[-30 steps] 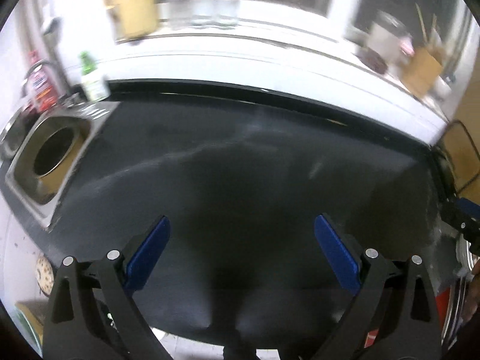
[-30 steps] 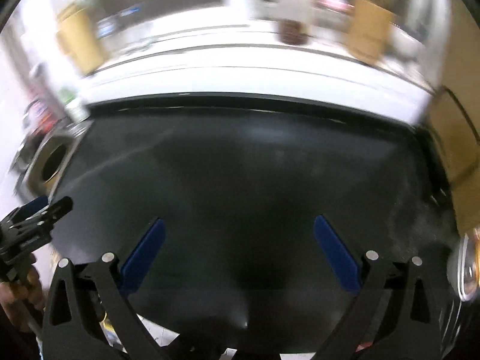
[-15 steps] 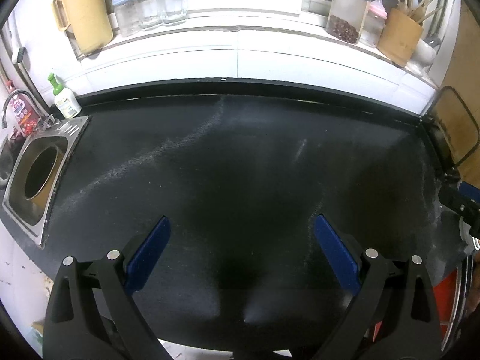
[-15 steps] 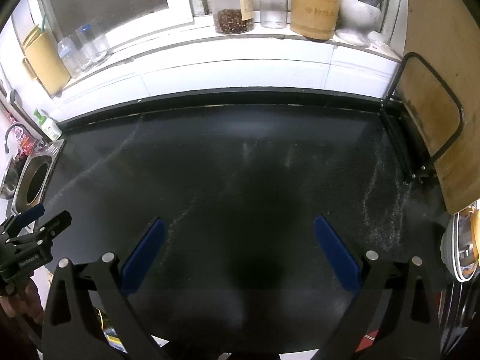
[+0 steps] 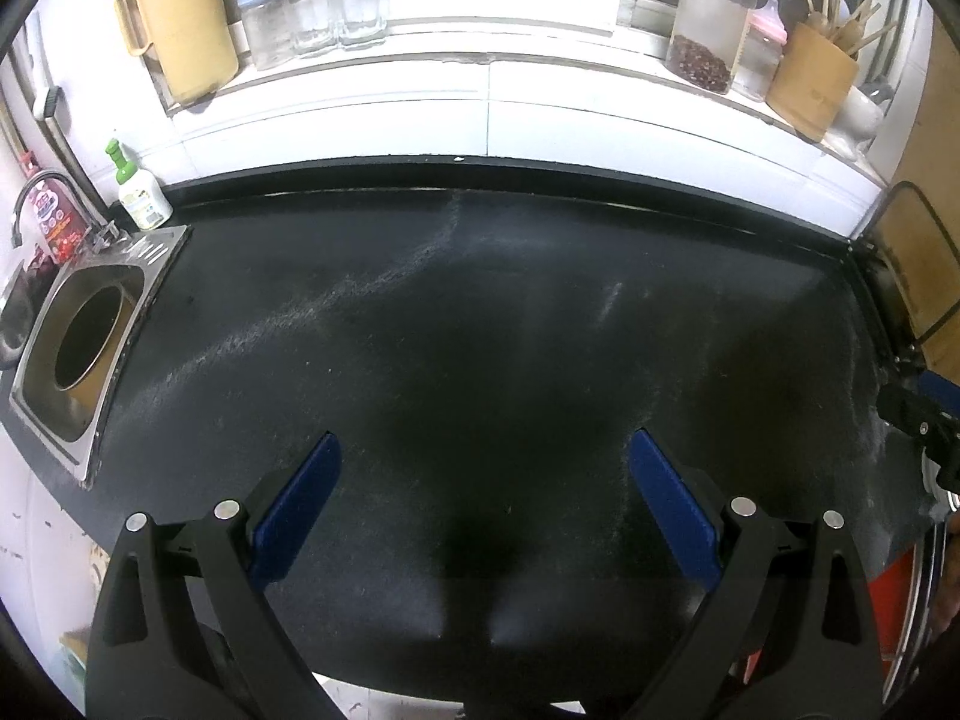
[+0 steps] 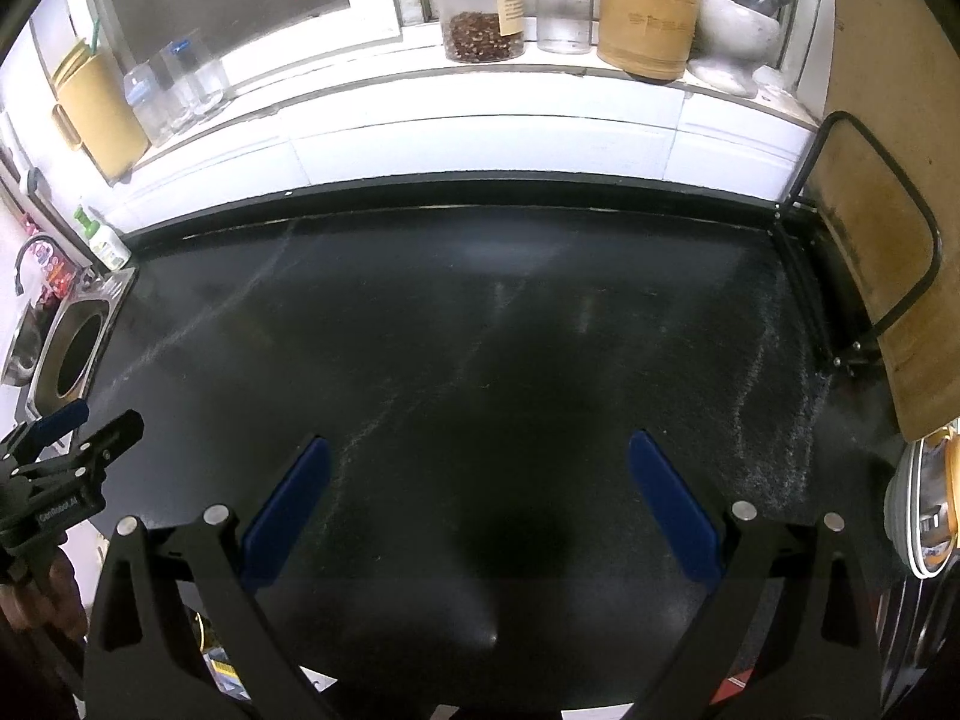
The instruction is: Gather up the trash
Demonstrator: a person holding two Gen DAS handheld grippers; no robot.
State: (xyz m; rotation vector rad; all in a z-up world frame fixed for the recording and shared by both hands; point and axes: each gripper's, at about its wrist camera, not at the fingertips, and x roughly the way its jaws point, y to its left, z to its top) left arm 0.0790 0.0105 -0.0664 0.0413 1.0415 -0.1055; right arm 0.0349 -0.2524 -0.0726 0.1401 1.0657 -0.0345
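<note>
Over the black countertop [image 5: 480, 330] both grippers hang side by side, each with its jaws spread wide and nothing between them. On the left gripper [image 5: 485, 516] the blue pads [image 5: 297, 516] stand well apart, touching neither the counter nor any object; the right gripper [image 6: 480, 516] shows the same wide spread, its pads [image 6: 672, 516] bare. From the right wrist view the left gripper appears at the lower left edge [image 6: 57, 462], gripped by a hand [image 6: 36, 594] — its fingers are parted there too. From the left wrist view only a tip of the right gripper shows at the far right edge [image 5: 918, 414], too little to judge. No trash can be made out on the counter surface; only pale streaks and a dusty patch toward the right side. A steel plate with a round opening [image 5: 90, 348] is set into the counter's left end, with a green-capped bottle [image 5: 141, 195] just behind it. Along the white sill stand a tan jug [image 5: 180, 18], clear bottles [image 5: 312, 0], a jar of dark beans [image 6: 480, 0] and a wooden utensil holder [image 6: 651, 6]. A wooden board in a wire rack [image 6: 870, 252] leans at the right end.
</note>
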